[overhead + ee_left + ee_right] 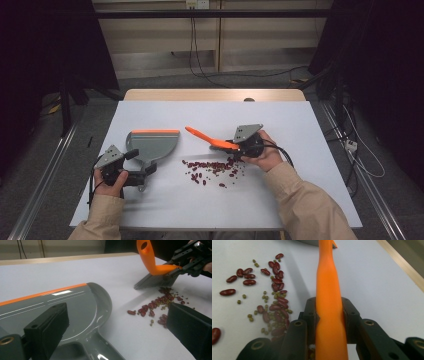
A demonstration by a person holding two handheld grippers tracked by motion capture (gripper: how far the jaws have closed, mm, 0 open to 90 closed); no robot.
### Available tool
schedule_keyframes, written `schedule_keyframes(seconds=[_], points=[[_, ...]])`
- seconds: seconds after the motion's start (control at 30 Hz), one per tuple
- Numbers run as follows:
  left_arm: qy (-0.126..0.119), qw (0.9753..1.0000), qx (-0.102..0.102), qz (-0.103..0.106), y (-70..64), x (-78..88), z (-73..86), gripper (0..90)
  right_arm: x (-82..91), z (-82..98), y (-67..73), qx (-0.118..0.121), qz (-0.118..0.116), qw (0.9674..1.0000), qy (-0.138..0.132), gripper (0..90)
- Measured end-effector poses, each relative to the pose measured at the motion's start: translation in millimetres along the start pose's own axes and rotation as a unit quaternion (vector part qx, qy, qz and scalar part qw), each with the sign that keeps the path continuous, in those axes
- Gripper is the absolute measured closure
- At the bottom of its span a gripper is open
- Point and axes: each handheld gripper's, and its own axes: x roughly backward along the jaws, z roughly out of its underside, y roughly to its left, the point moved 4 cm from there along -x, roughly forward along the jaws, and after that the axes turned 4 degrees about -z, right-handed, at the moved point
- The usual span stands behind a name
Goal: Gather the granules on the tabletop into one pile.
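A grey dustpan with an orange front lip lies on the white table, left of centre. Its handle runs back between the jaws of my left gripper, which stand wide apart with bare table showing beside the handle. My right gripper is shut on the orange handle of a small brush, held tight between the pads. The brush's dark bristles rest on the table at the far edge of a scatter of red beans and small green beans, which lies between brush and dustpan.
The white sheet covers a wooden table whose bare far edge shows. Beyond it are floor cables and dark stands. Open white surface lies in front of the beans and to the right of my right hand.
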Motion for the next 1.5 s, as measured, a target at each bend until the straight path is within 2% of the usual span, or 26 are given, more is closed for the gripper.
schedule_keyframes(seconds=[0.2,0.57,0.73,0.93,1.07,1.1,1.13,1.5], points=[[-0.002,1.0,-0.001,-0.001,-0.1,1.7,-0.4,4.5,6.2,6.0,12.4,-0.011,-0.002,0.9997,-0.02,70.9],[-0.005,1.0,0.0,0.0,-1.7,1.6,-1.2,4.4,8.5,1.9,26.9,-0.009,-0.003,0.9998,-0.018,71.1],[-0.005,1.0,-0.001,0.0,-1.7,1.5,-1.4,4.5,10.1,0.4,24.1,-0.021,0.004,0.9995,-0.024,71.4],[-0.002,1.0,-0.003,0.001,-2.2,0.7,-0.9,4.5,14.1,-1.2,12.2,-0.051,0.018,0.9976,-0.044,71.4],[-0.001,1.0,-0.003,0.002,-2.7,-0.1,-0.7,4.4,10.1,1.4,6.4,-0.042,0.035,0.9983,-0.019,71.4],[-0.002,1.0,-0.003,0.002,-2.8,0.1,-0.7,4.4,8.0,2.9,6.6,-0.045,0.031,0.9984,-0.014,71.5],[-0.002,1.0,-0.003,0.002,-2.8,0.3,-0.8,4.5,6.9,2.9,8.0,-0.053,0.025,0.9981,-0.021,71.4],[-0.004,1.0,-0.003,0.001,-2.4,1.1,-1.2,4.4,3.7,-3.6,22.3,-0.042,-0.002,0.9989,-0.018,71.3]])
